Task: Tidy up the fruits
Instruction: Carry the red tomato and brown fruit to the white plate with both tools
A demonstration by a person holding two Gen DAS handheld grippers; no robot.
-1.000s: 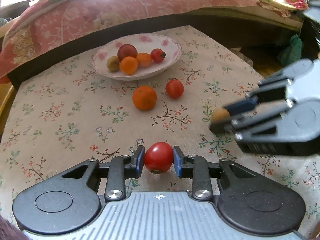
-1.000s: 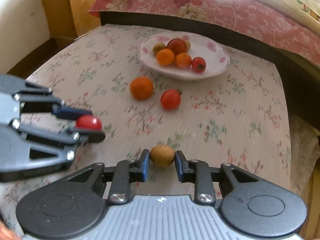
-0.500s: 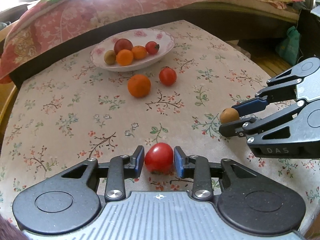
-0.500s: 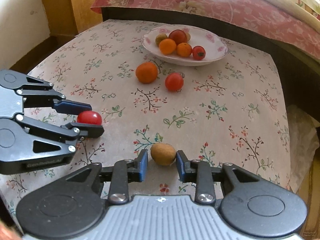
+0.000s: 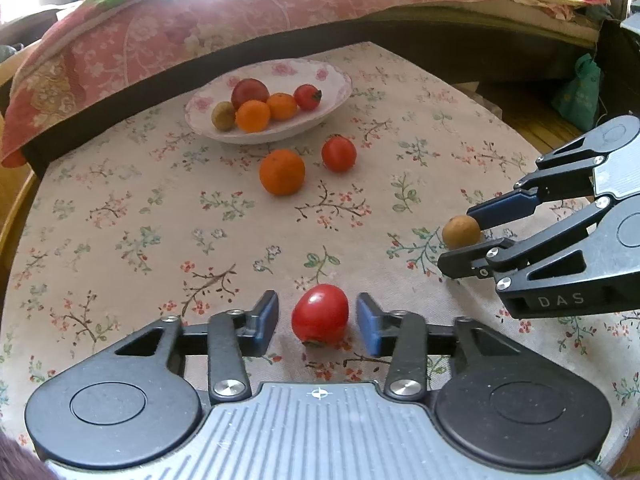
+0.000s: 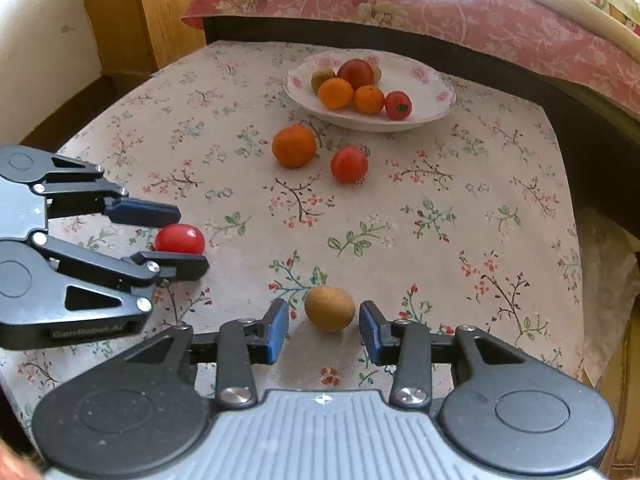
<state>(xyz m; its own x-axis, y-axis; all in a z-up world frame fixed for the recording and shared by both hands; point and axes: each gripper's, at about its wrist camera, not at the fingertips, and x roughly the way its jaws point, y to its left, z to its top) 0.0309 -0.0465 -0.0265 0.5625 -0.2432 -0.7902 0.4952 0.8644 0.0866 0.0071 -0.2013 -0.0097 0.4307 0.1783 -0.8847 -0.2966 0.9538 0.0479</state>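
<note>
A red tomato (image 5: pixel 319 315) rests on the floral tablecloth between the parted fingers of my left gripper (image 5: pixel 318 318), which is open with gaps on both sides. A small brown fruit (image 6: pixel 329 307) lies on the cloth inside my open right gripper (image 6: pixel 324 326), touching neither pad. Each gripper shows in the other's view: the right gripper (image 5: pixel 466 242) around the brown fruit (image 5: pixel 461 231), the left gripper (image 6: pixel 182 238) around the tomato (image 6: pixel 179 239). Farther back, an orange (image 5: pixel 282 171) and a second tomato (image 5: pixel 339 153) sit before a white floral bowl (image 5: pixel 328 80) holding several fruits.
The table (image 6: pixel 460 216) is covered by a floral cloth and ends at right near a wooden floor. A bed with a red floral quilt (image 5: pixel 180 20) runs behind the bowl. A green bag (image 5: pixel 576 92) lies on the floor at far right. A wooden cabinet (image 6: pixel 148 16) stands at back left.
Both grippers have opened: the left let go of the tomato and the right let go of the brown fruit, each now resting on the cloth. Both had lowered toward the near table edge.
</note>
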